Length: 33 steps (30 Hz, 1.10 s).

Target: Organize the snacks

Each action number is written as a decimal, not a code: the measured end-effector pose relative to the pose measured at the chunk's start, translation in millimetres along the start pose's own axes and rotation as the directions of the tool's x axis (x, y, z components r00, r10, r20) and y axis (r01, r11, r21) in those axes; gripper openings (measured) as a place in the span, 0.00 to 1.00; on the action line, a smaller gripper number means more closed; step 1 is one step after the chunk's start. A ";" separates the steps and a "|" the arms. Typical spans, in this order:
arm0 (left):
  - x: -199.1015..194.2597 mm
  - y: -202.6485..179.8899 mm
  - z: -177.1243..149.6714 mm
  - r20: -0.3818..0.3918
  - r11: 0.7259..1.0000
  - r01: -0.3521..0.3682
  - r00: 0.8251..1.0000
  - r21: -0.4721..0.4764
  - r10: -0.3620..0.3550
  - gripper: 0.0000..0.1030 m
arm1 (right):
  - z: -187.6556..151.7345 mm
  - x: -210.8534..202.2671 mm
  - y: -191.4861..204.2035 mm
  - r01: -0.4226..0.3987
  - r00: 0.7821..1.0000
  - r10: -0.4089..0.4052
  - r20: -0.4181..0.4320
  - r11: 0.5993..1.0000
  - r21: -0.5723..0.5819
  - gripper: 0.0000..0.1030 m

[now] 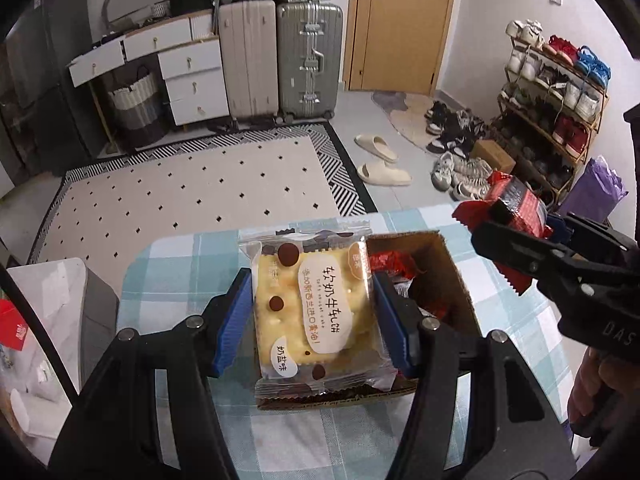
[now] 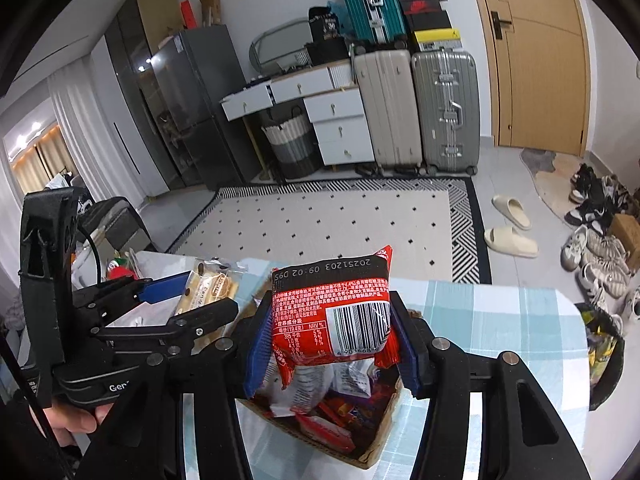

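My left gripper (image 1: 312, 312) is shut on a yellow nougat-cracker packet (image 1: 316, 308) and holds it over the open cardboard box (image 1: 448, 276) on the checked tablecloth. My right gripper (image 2: 330, 332) is shut on a red snack packet (image 2: 332, 312) with a barcode, held above the same box (image 2: 380, 432), which holds several red and silver snack packets. The right gripper with its red packet (image 1: 516, 204) shows at the right of the left wrist view. The left gripper with the yellow packet (image 2: 210, 284) shows at the left of the right wrist view.
The table with the blue-white checked cloth (image 2: 500, 320) ends at its far edge above a patterned rug (image 2: 320, 216). A dark bag (image 2: 604, 352) hangs off the table's right side. Suitcases, drawers and a shoe rack (image 1: 556, 96) stand farther off.
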<state>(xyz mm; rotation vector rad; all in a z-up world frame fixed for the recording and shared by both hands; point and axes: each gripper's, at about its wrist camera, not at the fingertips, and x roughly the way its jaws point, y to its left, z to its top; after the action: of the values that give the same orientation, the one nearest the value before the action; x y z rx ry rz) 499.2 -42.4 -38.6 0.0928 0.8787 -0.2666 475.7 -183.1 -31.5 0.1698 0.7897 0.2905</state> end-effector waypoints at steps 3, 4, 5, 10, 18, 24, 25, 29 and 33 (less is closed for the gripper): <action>16.0 -1.0 -1.4 -0.020 1.000 0.003 1.000 -0.002 -0.003 0.55 | -3.8 13.7 -4.6 0.003 1.000 -0.003 -0.025 1.000 -0.006 0.51; 20.9 -0.7 -0.9 -0.025 1.000 0.011 1.000 -0.009 -0.011 0.55 | -5.0 17.8 -4.9 0.007 0.999 -0.007 -0.031 1.000 -0.011 0.51; 26.4 0.2 0.0 -0.033 1.000 0.013 0.999 -0.015 -0.013 0.55 | -5.4 21.9 -5.6 0.009 0.999 -0.010 -0.037 1.000 -0.015 0.51; 48.2 3.0 -1.6 -0.079 0.999 0.029 0.996 -0.016 -0.030 0.55 | -12.5 37.6 -8.5 0.018 0.998 -0.020 -0.064 0.999 -0.028 0.51; 71.9 10.9 3.3 -0.114 0.999 0.039 0.993 -0.033 -0.043 0.55 | -22.8 54.0 -10.4 0.024 0.994 -0.027 -0.103 0.999 -0.027 0.54; 59.3 20.3 -0.1 -0.079 0.997 0.034 0.996 -0.063 -0.039 0.57 | -32.3 58.4 -12.2 0.020 0.992 -0.023 -0.125 0.999 -0.028 0.61; 55.5 21.4 -2.1 -0.072 0.998 0.031 0.997 -0.060 -0.035 0.60 | -32.4 56.0 -12.7 0.013 0.993 -0.015 -0.118 1.000 -0.023 0.61; 34.3 21.6 -7.5 -0.034 0.999 0.006 0.999 -0.043 -0.008 0.65 | -30.0 46.6 -12.7 -0.001 0.995 -0.001 -0.101 1.000 -0.017 0.61; 10.4 18.0 -10.9 0.004 0.999 0.001 1.000 -0.038 0.000 0.70 | -28.5 31.8 -7.1 -0.009 0.997 0.007 -0.081 0.999 -0.032 0.61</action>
<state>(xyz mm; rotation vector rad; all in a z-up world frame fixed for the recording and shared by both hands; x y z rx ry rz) 502.2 -24.9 -54.1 0.0568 0.8790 -0.2504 477.8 -178.5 -74.5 0.1317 0.8637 0.3190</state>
